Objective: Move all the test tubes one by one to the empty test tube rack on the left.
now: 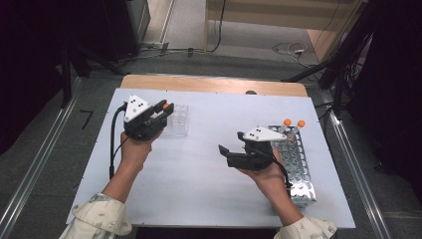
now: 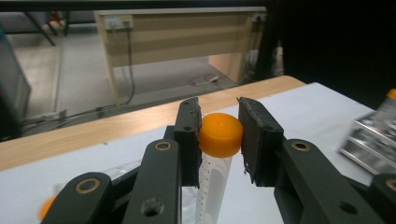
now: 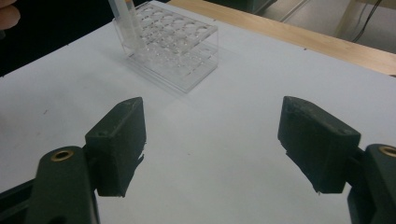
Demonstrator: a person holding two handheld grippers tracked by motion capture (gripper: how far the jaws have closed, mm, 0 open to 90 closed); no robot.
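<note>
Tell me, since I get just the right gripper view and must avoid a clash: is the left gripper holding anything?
Observer: Yes. The left gripper has its jaws against both sides of a tube's orange cap.
Operator: Are there more tubes anywhere?
Observer: Two orange-capped tubes stand at the far end of a metal rack, beside the right hand.

Bare table (image 1: 199, 164) between clear rack (image 1: 178, 121) and metal rack (image 1: 298, 164) lies open.
</note>
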